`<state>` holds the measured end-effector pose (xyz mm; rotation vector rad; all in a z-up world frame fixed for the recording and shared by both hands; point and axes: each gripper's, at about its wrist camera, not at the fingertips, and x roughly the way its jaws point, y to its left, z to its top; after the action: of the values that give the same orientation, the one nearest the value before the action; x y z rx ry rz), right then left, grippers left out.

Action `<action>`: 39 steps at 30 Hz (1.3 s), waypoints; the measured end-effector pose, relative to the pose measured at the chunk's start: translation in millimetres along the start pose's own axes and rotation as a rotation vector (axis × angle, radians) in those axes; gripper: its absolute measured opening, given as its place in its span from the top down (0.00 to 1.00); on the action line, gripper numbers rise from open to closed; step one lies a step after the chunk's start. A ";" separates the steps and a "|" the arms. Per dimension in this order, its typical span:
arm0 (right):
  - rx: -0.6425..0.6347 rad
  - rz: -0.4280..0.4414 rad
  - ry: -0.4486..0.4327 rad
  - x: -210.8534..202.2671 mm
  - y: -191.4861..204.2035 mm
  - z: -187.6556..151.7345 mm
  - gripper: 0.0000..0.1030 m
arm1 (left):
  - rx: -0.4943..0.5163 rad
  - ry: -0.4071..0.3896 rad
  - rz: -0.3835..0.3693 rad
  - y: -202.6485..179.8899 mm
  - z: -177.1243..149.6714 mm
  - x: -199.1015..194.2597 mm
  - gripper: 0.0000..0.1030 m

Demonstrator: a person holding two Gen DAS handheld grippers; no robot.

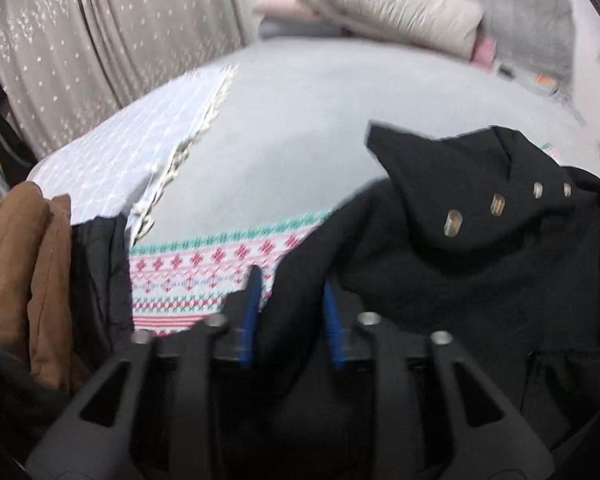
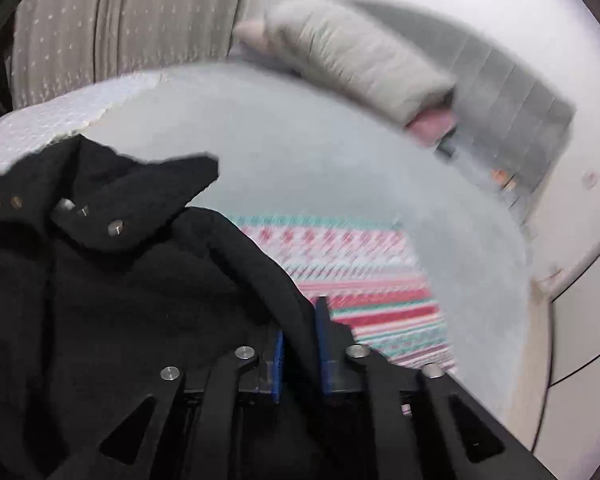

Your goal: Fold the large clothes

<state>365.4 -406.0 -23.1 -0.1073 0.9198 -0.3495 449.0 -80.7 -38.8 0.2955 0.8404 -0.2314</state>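
Both grippers, left gripper (image 1: 290, 280) and right gripper (image 2: 300, 320), clamp black coat (image 1: 460, 264) (image 2: 120, 300) between blue pads, above patterned sweater (image 1: 188, 280).

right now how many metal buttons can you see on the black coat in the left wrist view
4, in a row along the black coat flap: one lowest left, the next, then two at upper right. Folds may hide more.
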 end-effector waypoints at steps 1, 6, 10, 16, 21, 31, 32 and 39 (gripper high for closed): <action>0.013 0.027 0.023 4.3 -3.5 -1.8 0.76 | 0.009 0.007 -0.002 -0.8 -0.9 -1.2 0.50; 0.017 0.176 0.027 -18.8 -14.4 -26.7 0.41 | 0.101 0.051 -0.148 -8.6 -24.2 -42.1 0.19; -0.011 0.287 0.099 -42.3 -10.2 -49.5 0.39 | 0.181 0.037 -0.167 -8.8 -41.1 -84.8 0.19; 0.043 0.373 0.224 -70.9 -28.9 -97.2 0.37 | 0.107 0.001 -0.206 23.3 -51.9 -153.7 0.16; 0.151 0.414 0.318 -80.2 -48.3 -123.7 0.37 | 0.025 -0.005 -0.223 62.7 -74.6 -194.8 0.11; 0.199 0.491 0.343 -84.8 -55.0 -152.3 0.32 | -0.058 0.150 -0.406 91.8 -150.5 -171.7 0.07; 0.196 0.488 0.350 -80.9 -52.6 -153.9 0.32 | -0.058 0.165 -0.440 88.8 -157.4 -166.7 0.07; 0.298 0.524 0.351 -52.9 -47.3 -167.1 0.52 | -0.206 0.267 -0.508 73.7 -186.0 -112.4 0.69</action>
<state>191.6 -422.8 -72.7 0.4768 1.1891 -0.0105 270.4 62.0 -58.6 -0.0895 1.1888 -0.5834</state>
